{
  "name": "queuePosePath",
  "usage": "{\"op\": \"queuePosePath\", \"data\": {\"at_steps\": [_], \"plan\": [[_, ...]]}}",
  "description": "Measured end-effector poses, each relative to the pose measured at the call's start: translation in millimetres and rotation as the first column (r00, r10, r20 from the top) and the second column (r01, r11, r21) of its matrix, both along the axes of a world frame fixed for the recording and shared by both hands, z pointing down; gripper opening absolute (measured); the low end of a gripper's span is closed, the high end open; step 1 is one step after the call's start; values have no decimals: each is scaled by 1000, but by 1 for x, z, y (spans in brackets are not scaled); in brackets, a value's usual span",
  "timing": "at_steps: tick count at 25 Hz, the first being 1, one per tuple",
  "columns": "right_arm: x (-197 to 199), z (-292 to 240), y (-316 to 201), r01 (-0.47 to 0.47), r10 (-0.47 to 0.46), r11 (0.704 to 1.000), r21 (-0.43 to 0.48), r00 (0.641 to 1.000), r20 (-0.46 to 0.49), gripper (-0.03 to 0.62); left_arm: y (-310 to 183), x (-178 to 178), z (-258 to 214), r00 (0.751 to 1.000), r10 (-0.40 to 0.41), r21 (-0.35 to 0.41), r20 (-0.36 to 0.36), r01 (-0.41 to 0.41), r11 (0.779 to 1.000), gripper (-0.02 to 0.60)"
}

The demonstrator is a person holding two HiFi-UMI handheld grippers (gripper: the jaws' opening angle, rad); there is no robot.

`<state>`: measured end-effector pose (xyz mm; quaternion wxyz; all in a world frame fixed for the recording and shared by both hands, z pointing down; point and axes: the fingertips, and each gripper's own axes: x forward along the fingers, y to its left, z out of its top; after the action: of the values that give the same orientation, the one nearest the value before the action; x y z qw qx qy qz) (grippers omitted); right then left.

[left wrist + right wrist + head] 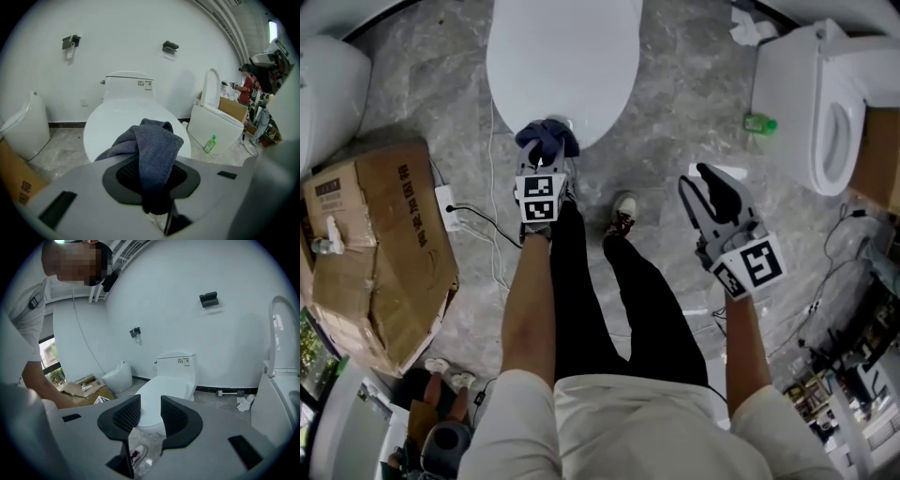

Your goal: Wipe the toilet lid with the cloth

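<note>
We have the cloth (547, 139) clamped in the left gripper (546, 161). The dark blue towelling is bunched between its jaws and bulges out past their tips. The toilet lid (562, 56) lies straight ahead of that gripper and a little below it. It is shut flat over the bowl, so nothing of the bowl's inside shows. Its long axis runs away from us, from the rounded front edge nearest us back to the tank (129, 86). The cloth sits at that front edge; whether it rests on the lid or hangs just above it we cannot tell. As we judge it, most of the lid is yet to be wiped. The next move should be to press down and sweep forward along that axis, towards the tank.

The right gripper (712, 202) is off to the right, well apart from the lid. Its jaws stand fairly wide with nothing between them; only the floor (675, 112) and the toilet beyond show through the gap. The left gripper is plainly the nearer one and the one to do the work.

As for other containers, a second toilet (825, 112) on the right has its lid up, and we see nothing inside it. A green bottle (759, 123) lies on the floor beside it. The cardboard box (380, 244) at left is closed over on top, so its contents are hidden.
</note>
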<state>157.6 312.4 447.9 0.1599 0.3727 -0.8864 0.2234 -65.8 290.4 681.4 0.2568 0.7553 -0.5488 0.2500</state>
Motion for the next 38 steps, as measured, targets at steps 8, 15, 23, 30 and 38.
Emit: {"op": "queuePosePath", "data": {"at_steps": [8,15,23,30,38], "plan": [[-6,-55,2,36,-36,999,39,999,-5,149,17,-58,-50,990,-141,-16,9,141,990,86],[-18,-133,-10,55,-56,990,128,998,7,149,7,-66,-161,988,-144,85,-46,148,985,86],[-3,-215,-21,31,-30,972,235,1000,-7,137,-4,-56,-293,985,-151,217,-81,166,962,86],[8,-300,-33,-14,-8,933,360,998,59,132,-2,-29,-391,977,-136,306,-162,181,935,86],[15,-367,-48,-22,2,870,493,999,41,81,-16,8,-486,993,-64,404,-104,101,909,86]]}}
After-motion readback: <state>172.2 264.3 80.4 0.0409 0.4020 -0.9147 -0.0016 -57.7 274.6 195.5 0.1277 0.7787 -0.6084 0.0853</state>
